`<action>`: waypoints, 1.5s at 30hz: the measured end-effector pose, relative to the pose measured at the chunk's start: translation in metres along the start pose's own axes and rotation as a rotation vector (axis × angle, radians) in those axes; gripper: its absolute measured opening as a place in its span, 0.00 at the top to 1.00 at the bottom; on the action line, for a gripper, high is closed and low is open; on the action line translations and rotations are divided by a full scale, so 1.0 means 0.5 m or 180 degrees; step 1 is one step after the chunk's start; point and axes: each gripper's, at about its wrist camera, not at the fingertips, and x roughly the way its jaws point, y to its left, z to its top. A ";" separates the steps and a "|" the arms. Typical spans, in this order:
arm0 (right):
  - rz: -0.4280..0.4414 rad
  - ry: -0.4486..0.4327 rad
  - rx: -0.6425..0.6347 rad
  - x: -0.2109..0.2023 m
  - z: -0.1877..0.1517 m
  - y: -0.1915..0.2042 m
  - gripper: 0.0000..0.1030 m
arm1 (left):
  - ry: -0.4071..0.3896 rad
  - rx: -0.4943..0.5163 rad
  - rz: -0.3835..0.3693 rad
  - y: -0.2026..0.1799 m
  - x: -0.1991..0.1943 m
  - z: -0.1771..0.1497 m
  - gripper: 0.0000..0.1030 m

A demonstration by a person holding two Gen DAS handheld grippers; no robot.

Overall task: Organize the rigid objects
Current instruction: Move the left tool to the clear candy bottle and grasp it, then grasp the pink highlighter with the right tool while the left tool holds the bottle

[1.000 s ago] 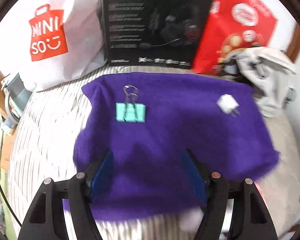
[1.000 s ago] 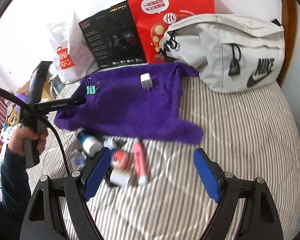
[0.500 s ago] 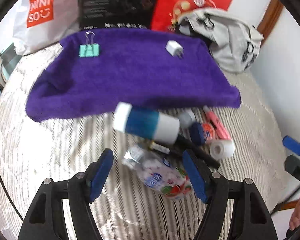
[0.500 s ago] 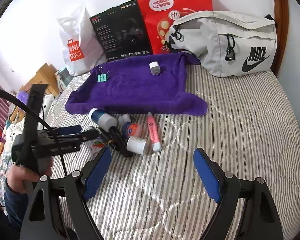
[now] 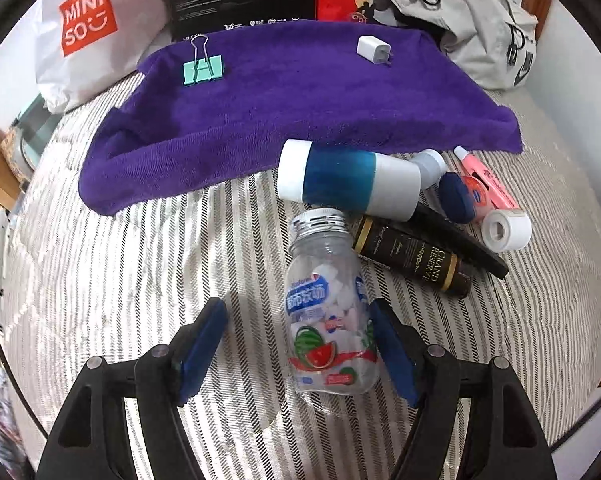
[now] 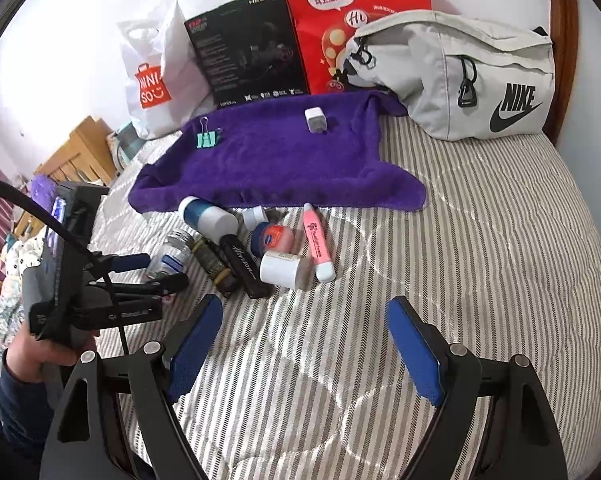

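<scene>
Left tool [image 5: 296, 340] spread wide, grasping nothing; clear plastic bottle with silver screw cap and watermelon label [image 5: 332, 312] lies on the striped quilted bed [image 5: 140, 260] between its blue pads [image 5: 204, 332], close against the right pad, well apart from the left one. Contact with the right pad cannot be told.

Just ahead of the left tool, past the bottle's cap: blue-and-white cylindrical container [image 5: 348, 184] on its side, touching or nearly touching the cap. Ahead and to the right: dark brown tube with gold lettering [image 5: 412, 256], black tube [image 5: 460, 240] beside it, small round navy-lidded tin [image 5: 460, 196], pink tube [image 5: 488, 184], white roll with hollow core [image 5: 504, 230]. All clustered, several touching.

Further ahead: purple terry towel [image 5: 300, 100] spread flat, carrying a mint-green binder clip with wire handles [image 5: 202, 68] at far left and a white cube-shaped plug adapter [image 5: 372, 50] at far right, well apart from each other.

Right tool [image 6: 304, 340] also released, jaws wide, nothing between them, hovering over bare bed; the cluster sits ahead and slightly left of it. A hand [image 6: 40, 352] in a dark sleeve grips the left tool's handle at this view's left edge.

Beyond the towel: white shopping bag with orange logo [image 6: 156, 84], black printed box [image 6: 248, 48], red printed bag [image 6: 352, 20], grey fabric waist bag [image 6: 460, 72]
</scene>
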 end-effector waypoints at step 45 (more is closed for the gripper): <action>-0.0369 0.0108 -0.0970 0.212 0.074 -0.044 0.66 | -0.0288 0.0295 -0.0227 -0.015 -0.017 -0.009 0.59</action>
